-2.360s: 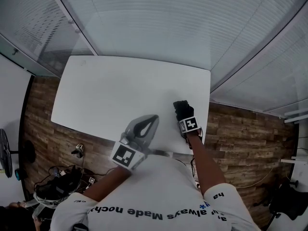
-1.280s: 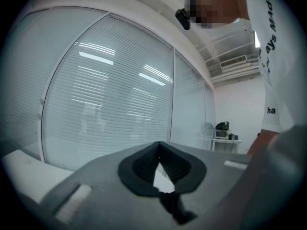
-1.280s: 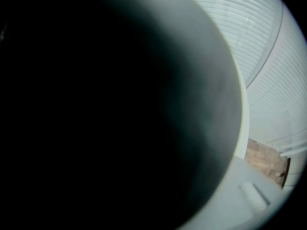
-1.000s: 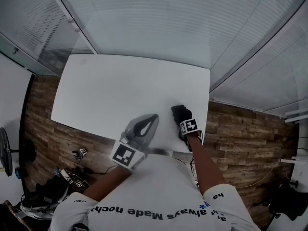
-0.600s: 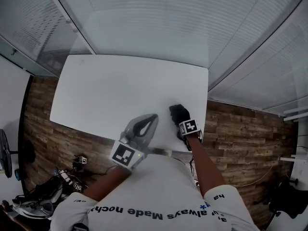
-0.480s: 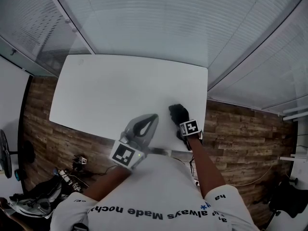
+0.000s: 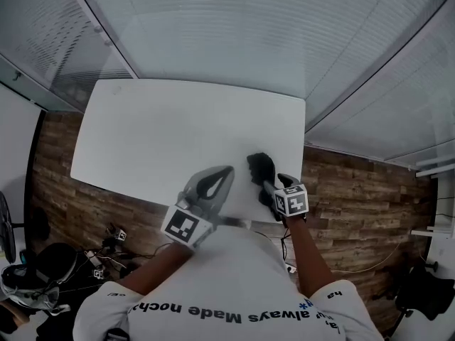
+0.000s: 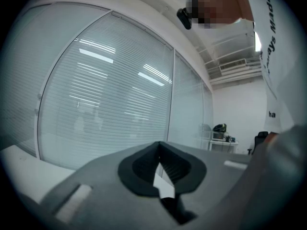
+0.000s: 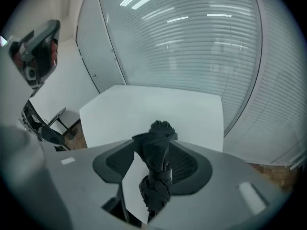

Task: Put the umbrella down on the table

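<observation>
Showing one umbrella [image 7: 261,169] over one table [image 7: 170,126].

Most of the table [image 7: 156,130] lies open to reach. Glass walls [image 7: 234,27] stand close behind it and at its right.
</observation>
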A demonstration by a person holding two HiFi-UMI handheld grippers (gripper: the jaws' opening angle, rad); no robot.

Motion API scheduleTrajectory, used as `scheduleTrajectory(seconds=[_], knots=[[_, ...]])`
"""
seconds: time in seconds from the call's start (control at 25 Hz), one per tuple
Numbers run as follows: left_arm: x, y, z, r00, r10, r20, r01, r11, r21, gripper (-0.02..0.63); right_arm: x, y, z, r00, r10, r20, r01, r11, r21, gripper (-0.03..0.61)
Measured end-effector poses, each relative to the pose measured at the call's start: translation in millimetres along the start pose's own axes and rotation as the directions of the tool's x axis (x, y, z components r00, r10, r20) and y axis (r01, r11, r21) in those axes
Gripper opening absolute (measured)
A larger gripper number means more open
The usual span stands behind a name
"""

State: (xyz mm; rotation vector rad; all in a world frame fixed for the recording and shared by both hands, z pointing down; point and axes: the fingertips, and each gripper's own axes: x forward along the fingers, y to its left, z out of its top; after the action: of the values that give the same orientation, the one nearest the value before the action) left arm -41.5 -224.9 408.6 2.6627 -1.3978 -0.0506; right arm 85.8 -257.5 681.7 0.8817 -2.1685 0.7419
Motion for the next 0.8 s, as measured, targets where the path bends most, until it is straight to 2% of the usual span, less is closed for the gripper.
scheduleTrajectory(seconds=[0.08, 0.16, 0.4, 0.6, 0.8], knots=[[0.5, -0.7, -0.2, 1.000, -0.002, 0.001, 0.002, 1.000, -0.001, 0.003, -21.0, 6.8, 22.0, 0.994, 0.002, 0.112, 0.001, 1.000, -0.030, 0.210], [1.7, -1.0, 1.1, 1.000, -0.005, 0.003, 0.005, 1.000, 0.000, 0.003, -45.4, 13.4, 46.7, 0.974, -0.003, 0.225, 0.017, 0.998, -0.061, 0.199], [3.6, -5.9, 4.8, 1.000, -0.016, 0.003, 0.016, 1.000, 0.005, 0.003, -124.4, 46.4, 108.9, 0.885, 0.019, 0.466, 0.052, 0.989, -0.140, 0.170], [3.0, -6.6, 6.0, 1.000, -0.026, 0.007, 0.026, 1.000, 0.005, 0.003, -180.8, 81.4, 145.1, 0.790, 0.061, 0.609, 0.095, 0.971, -0.221, 0.138], [4.4, -4.7, 6.4, 0.999, -0.034, 0.008, 0.034, 0.999, 0.002, 0.002, -212.6, 109.5, 164.3, 0.726, 0.102, 0.680, 0.100, 0.963, -0.251, 0.109]])
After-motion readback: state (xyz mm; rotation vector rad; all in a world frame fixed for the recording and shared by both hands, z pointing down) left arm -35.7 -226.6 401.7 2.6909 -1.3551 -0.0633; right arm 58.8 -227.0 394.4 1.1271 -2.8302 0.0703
